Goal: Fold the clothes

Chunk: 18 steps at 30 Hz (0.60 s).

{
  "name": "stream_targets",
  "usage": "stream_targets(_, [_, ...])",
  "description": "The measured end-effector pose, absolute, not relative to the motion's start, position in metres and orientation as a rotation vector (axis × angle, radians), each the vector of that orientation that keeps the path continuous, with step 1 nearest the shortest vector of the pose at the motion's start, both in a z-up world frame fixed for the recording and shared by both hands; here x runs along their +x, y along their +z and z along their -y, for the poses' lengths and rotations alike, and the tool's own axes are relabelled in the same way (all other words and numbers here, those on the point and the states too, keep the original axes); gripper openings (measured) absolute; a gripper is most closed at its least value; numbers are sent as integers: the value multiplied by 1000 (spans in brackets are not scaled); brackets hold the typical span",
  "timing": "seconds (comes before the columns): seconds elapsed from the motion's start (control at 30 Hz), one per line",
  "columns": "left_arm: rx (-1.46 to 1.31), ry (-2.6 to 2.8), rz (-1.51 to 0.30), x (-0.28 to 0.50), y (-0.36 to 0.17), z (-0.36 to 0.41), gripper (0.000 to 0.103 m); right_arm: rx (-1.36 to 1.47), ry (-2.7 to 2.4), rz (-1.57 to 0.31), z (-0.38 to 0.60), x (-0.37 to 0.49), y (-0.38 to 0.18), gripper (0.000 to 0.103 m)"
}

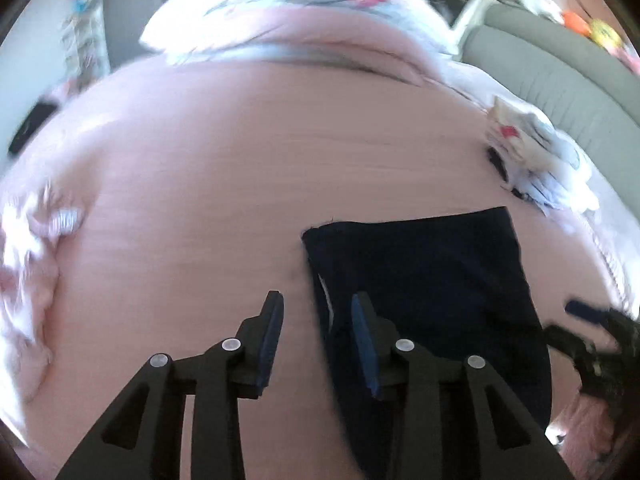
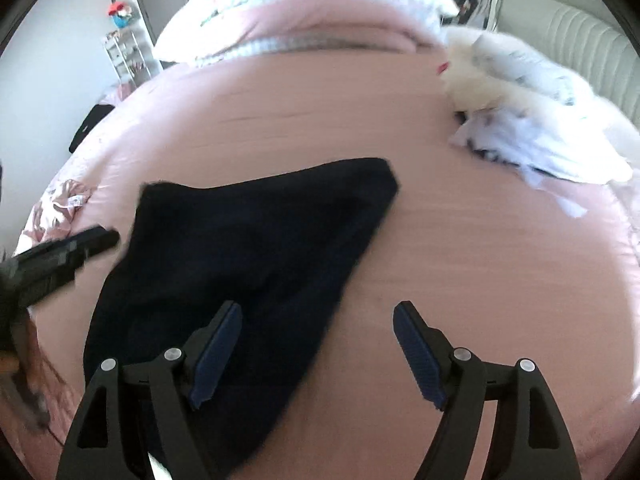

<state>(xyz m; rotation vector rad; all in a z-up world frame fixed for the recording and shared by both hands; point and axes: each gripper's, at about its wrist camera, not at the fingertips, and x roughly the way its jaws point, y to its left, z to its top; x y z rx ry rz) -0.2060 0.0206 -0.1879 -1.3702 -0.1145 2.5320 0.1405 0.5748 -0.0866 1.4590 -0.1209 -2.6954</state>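
A dark navy garment (image 1: pixel 432 280) (image 2: pixel 260 240) lies flat and folded on the pink bed sheet (image 1: pixel 240 160) (image 2: pixel 460 260). My left gripper (image 1: pixel 318 302) hangs open just above the garment's left edge, with nothing between its blue pads. In the right wrist view its black fingers (image 2: pixel 80 244) show blurred at the left, beside the garment. My right gripper (image 2: pixel 318 308) stands wide open over the garment's right edge and bare sheet, holding nothing. The left wrist view catches it blurred at the far right (image 1: pixel 592 320).
A heap of white and light clothes (image 1: pixel 532 168) (image 2: pixel 540 128) sits at the right side of the bed. Pillows and a bunched duvet (image 1: pixel 280 20) (image 2: pixel 304 8) lie at the far end. Crumpled pink fabric (image 1: pixel 32 260) (image 2: pixel 60 208) is at the left. A grey padded headboard (image 1: pixel 560 80) borders the right.
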Motion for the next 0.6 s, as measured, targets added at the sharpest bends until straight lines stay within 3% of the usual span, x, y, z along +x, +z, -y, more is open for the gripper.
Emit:
stream_targets(0.23, [-1556, 2439, 127, -216, -222, -30, 35, 1638, -2556, 149, -518, 128, -129, 78])
stream_targets(0.33, [-1556, 2464, 251, -217, -214, -24, 35, 1655, -2553, 111, -512, 126, -129, 78])
stream_targets(0.47, [-1550, 2407, 388, -197, -201, -19, 35, 1601, -2566, 209, -519, 137, -117, 78])
stream_targets(0.6, [-1615, 2150, 712, -168, -217, -9, 35, 1614, -2529, 286, -526, 150, -113, 78])
